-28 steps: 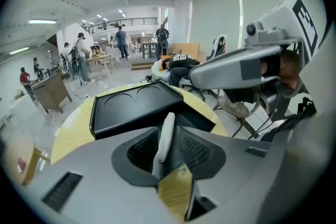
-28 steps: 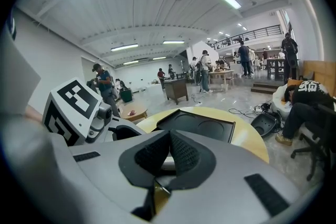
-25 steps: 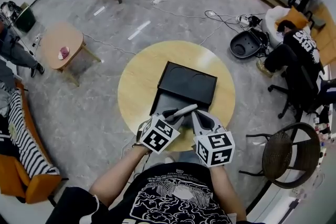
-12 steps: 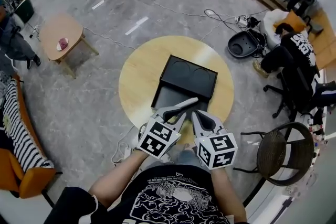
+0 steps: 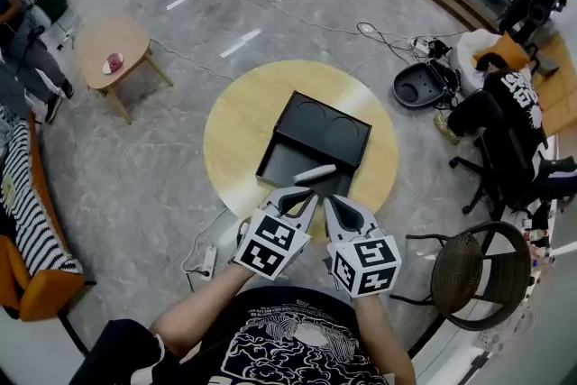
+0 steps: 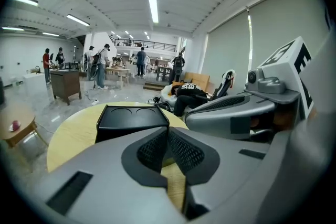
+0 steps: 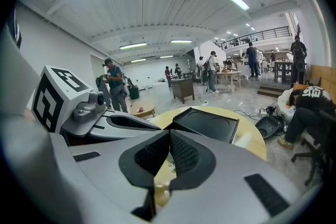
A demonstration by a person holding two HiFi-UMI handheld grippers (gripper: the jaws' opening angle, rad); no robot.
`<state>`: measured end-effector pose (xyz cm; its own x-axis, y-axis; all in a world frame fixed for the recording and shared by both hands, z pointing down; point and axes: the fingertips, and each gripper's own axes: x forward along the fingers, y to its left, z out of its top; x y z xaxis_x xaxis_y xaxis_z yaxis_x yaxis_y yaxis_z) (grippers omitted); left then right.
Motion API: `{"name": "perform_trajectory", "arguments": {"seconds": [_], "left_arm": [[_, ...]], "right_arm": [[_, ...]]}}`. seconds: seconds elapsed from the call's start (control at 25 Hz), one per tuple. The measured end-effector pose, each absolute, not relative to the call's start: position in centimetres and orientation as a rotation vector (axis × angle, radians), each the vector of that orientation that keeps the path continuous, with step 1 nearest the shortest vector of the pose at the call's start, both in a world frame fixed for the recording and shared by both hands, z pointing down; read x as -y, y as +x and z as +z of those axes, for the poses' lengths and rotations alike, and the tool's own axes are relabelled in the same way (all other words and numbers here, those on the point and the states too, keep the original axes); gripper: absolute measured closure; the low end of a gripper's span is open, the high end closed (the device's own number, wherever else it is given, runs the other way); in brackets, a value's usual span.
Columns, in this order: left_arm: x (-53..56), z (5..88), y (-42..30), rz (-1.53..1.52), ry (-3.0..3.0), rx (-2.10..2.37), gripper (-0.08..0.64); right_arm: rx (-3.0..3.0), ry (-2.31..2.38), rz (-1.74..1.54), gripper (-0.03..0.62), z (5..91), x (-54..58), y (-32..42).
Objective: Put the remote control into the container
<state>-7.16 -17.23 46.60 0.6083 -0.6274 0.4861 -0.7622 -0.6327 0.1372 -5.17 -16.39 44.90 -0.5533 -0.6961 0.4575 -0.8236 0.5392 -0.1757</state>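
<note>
A pale grey remote control (image 5: 315, 173) lies across the near half of the open black container (image 5: 311, 117), which stands on the round yellow table (image 5: 234, 131). My left gripper (image 5: 306, 197) is just short of the remote, with its jaws shut and nothing between them (image 6: 168, 136). Right beside it, my right gripper (image 5: 330, 202) is also shut and empty (image 7: 169, 139). Both tips hover over the container's near edge. In the gripper views the black container (image 6: 131, 119) (image 7: 207, 124) shows beyond the jaws, and I cannot make out the remote there.
A dark round chair (image 5: 478, 275) stands at my right. A person in black (image 5: 509, 104) sits past the table on the right, next to a black shell-like object (image 5: 422, 86). A small wooden side table (image 5: 106, 45) is at the far left. Cables and a power strip (image 5: 206, 261) lie on the floor.
The remote was at the left gripper's tips a second ago and now lies a little beyond them on the container. Both grippers stay together at the near edge.
</note>
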Motion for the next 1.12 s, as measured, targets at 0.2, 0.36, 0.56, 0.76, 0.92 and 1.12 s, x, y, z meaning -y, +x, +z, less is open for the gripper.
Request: {"name": "perform_trajectory", "arguments": {"seconds": [0.2,0.36,0.56,0.76,0.92,1.12], "left_arm": [[15.9,45.8,-6.5,0.549,2.502,1.195,0.545],[14.7,45.2,-5.4,0.532,2.489,1.235,0.545],[12.7,44.7,-4.1,0.506,2.467,1.291,0.545],[10.9,45.1,-2.9,0.510,2.444,1.336,0.545],[9.7,45.2,-3.1,0.516,2.412,1.385,0.545],[8.3,44.8,-2.7,0.524,2.381,1.428,0.545]], "right_arm": [[2.472,1.223,0.542,0.569,44.8,14.9,-4.6],[2.503,1.201,0.535,0.569,44.3,13.7,-3.6],[2.535,1.166,0.507,0.569,43.8,11.5,-2.2],[2.573,1.130,0.484,0.569,43.9,9.8,-1.0],[2.597,1.092,0.481,0.569,43.9,8.7,-1.1],[2.612,1.068,0.473,0.569,43.5,7.5,-0.4]]}}
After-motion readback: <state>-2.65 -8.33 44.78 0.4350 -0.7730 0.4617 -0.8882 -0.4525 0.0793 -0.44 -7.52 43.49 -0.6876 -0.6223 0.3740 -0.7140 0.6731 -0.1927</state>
